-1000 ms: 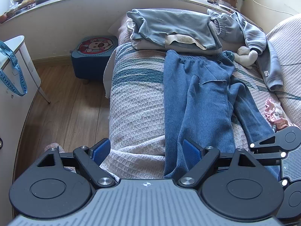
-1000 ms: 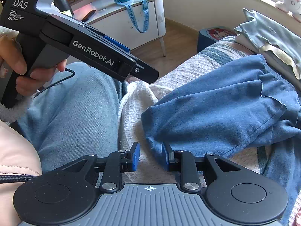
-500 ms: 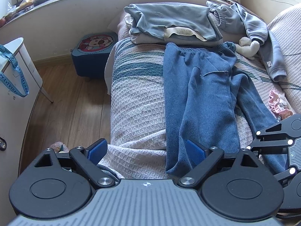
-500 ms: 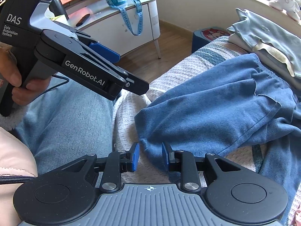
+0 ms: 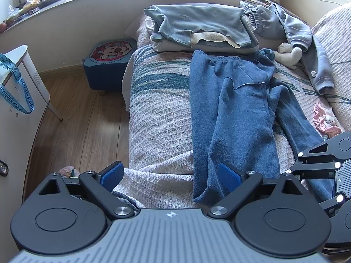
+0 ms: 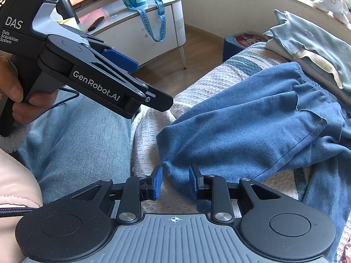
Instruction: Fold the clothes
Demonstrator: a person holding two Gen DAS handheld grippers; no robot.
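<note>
On the bed's knit cover [image 5: 158, 118] lie the blue trousers [image 5: 232, 118], waistband toward the folded pile [image 5: 197, 28], legs toward the person's knee [image 6: 79, 144]. Left gripper [image 5: 170, 176] hangs above the cover near the left trouser leg's hem, jaws wide and nothing between them. Right gripper [image 6: 175, 182] is narrow, w/ the hem corner of the trousers between its pads [image 6: 158, 182]; if they press the cloth, cannot tell.

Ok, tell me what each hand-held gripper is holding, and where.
The right hand-held gripper pinches the trousers at a leg's hem; the left hand-held gripper is open, holding nothing.
</note>
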